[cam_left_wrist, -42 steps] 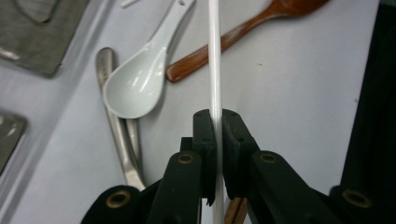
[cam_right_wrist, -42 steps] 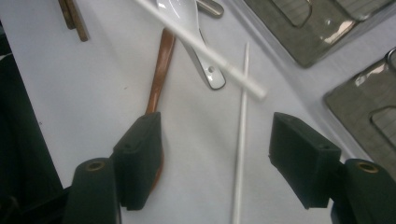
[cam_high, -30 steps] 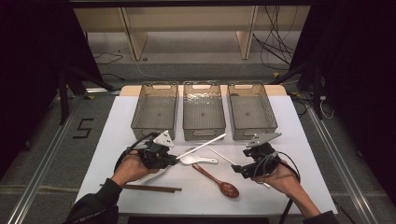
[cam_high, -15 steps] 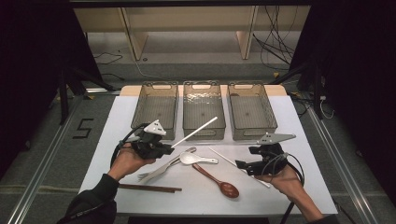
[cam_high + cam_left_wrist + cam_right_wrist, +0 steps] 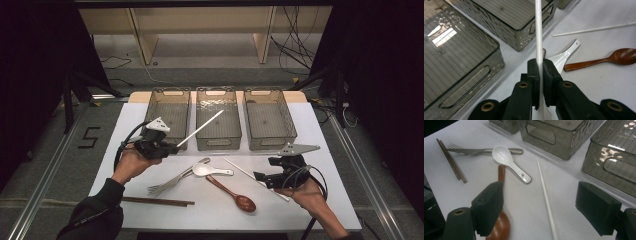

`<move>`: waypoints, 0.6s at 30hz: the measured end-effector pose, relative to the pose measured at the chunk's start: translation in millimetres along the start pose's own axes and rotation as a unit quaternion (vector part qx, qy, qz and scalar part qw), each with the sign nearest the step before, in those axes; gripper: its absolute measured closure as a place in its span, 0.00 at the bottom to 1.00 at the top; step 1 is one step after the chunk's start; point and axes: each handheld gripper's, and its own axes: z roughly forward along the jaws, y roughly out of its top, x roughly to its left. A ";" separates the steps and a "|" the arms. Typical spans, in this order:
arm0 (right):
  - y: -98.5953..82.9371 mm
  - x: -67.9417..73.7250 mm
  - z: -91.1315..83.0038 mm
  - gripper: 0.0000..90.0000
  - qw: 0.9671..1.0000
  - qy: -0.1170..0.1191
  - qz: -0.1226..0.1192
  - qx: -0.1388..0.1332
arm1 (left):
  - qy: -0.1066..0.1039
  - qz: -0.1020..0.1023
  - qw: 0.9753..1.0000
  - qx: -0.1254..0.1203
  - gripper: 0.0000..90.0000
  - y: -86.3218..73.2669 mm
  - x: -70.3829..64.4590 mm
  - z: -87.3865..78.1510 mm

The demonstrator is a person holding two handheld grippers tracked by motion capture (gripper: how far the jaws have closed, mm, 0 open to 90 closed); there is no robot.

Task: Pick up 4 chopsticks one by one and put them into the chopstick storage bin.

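My left gripper (image 5: 172, 146) (image 5: 539, 67) is shut on a white chopstick (image 5: 200, 128) (image 5: 538, 30) and holds it in the air, its far tip over the middle bin (image 5: 218, 141). At the table's right, my right gripper (image 5: 260, 177) (image 5: 544, 202) is open just above the table. A second white chopstick (image 5: 240, 169) (image 5: 544, 187) lies on the table between its jaws. Left of that chopstick lie a white ceramic spoon (image 5: 205, 170) (image 5: 506, 160) and a wooden spoon (image 5: 232, 192) (image 5: 501, 173).
Three grey see-through bins stand in a row at the back: left bin (image 5: 170, 91), the middle one, and right bin (image 5: 272, 142). A metal fork (image 5: 172, 182) (image 5: 481, 150) and a pair of brown chopsticks (image 5: 157, 201) (image 5: 451, 162) lie at the front left.
My left gripper has risen from the table with the white chopstick and moved back towards the bins. The right gripper has shifted slightly towards the front right, by the lying chopstick.
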 end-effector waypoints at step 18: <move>-0.5 0.7 -1.0 0.26 1.000 -0.004 -0.007 0.003 | 0.075 -0.072 0.995 -0.007 0.95 21.1 63.9 4.6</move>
